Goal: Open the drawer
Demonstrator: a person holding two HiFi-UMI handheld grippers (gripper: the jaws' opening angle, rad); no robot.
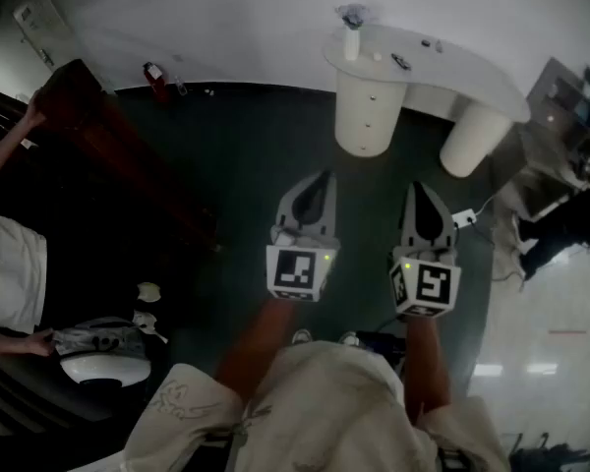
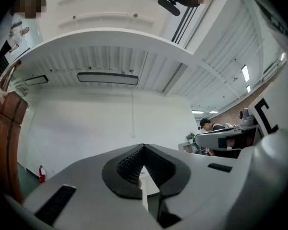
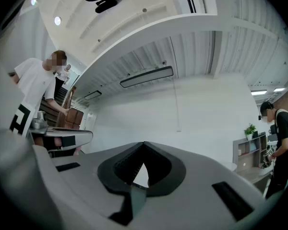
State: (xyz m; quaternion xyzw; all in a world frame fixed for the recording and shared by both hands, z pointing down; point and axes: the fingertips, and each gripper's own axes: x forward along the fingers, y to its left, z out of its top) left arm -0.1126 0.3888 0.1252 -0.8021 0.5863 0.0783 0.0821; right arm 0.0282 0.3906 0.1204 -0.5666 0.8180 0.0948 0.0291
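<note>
A white curved desk (image 1: 442, 62) stands ahead on two round pedestals. The nearer pedestal (image 1: 366, 106) shows two small dark knobs on its front; I cannot make out a drawer outline. My left gripper (image 1: 315, 180) and right gripper (image 1: 416, 190) are held side by side above the dark green floor, short of the pedestal, both pointing toward it. Each has its jaws closed to a point with nothing between them. The left gripper view (image 2: 144, 146) and the right gripper view (image 3: 144, 143) look slightly upward at a white wall and ceiling.
A dark wooden cabinet (image 1: 108, 146) runs along the left, with a person in white (image 1: 5, 264) beside it. A red fire extinguisher (image 1: 155, 75) stands by the far wall. A white round device (image 1: 98, 362) lies on the floor at lower left. Another person (image 1: 570, 224) stands at right.
</note>
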